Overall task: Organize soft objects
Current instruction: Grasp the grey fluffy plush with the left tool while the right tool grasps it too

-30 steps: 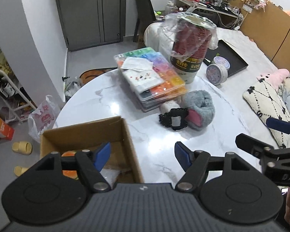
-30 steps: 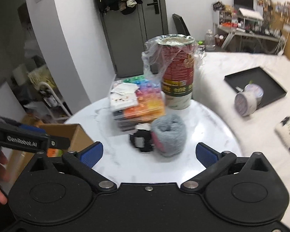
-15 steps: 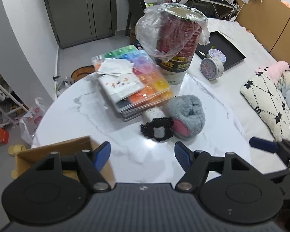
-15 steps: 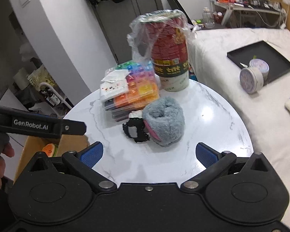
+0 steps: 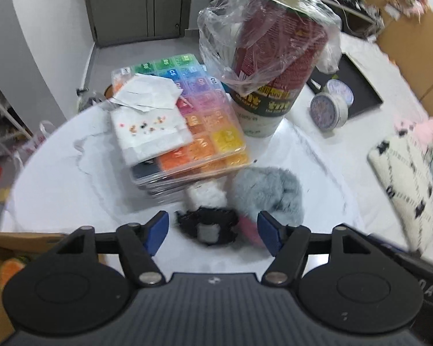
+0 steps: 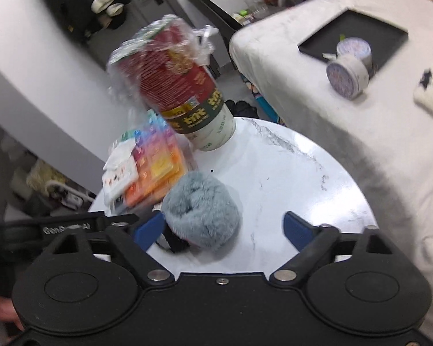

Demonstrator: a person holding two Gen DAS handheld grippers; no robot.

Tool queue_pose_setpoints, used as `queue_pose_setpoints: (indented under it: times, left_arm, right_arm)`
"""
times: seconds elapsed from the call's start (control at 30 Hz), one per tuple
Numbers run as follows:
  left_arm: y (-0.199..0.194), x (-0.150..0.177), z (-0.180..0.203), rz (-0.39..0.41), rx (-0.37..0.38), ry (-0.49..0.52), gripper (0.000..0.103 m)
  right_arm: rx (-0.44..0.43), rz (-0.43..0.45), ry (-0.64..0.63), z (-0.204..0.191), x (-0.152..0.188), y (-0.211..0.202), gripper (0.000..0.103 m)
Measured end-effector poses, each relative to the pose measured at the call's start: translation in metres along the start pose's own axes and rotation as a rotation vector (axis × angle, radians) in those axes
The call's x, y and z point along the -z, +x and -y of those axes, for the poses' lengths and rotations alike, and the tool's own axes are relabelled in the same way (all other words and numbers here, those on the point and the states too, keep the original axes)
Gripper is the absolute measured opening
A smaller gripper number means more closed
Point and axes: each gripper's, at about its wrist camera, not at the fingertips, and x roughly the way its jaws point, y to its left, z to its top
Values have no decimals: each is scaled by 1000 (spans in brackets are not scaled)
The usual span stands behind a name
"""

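The left gripper [image 5: 213, 232] is matte black, with two round domed discs, a ribbed grey centre panel, silver pivot screws and angular arms ending in blue pads. The right gripper [image 6: 222, 232] has the same black build with blue tips and silver screws. White "GenRobot.AI" lettering marks the left gripper's side; bare skin shows at the near left corner.

Your left gripper [image 5: 213, 229] is held low with jaws spread wide, nothing between them. Your right gripper [image 6: 222, 229] is likewise agape and empty-handed. Your left gripper's arm crosses the right view's lower left; a bare fingertip [image 6: 0, 312] shows there.
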Motion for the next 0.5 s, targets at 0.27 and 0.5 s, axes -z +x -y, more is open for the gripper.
queue_pose_setpoints:
  times: [0.27, 0.5]
  left_arm:
    - [31, -13, 11, -22, 45, -75, 47]
    - [51, -15, 7, -45, 91, -167, 35]
  right_arm:
    - [-60, -66, 134, 15, -11, 33, 60]
    - [-57, -115, 177, 16, -13, 55, 54]
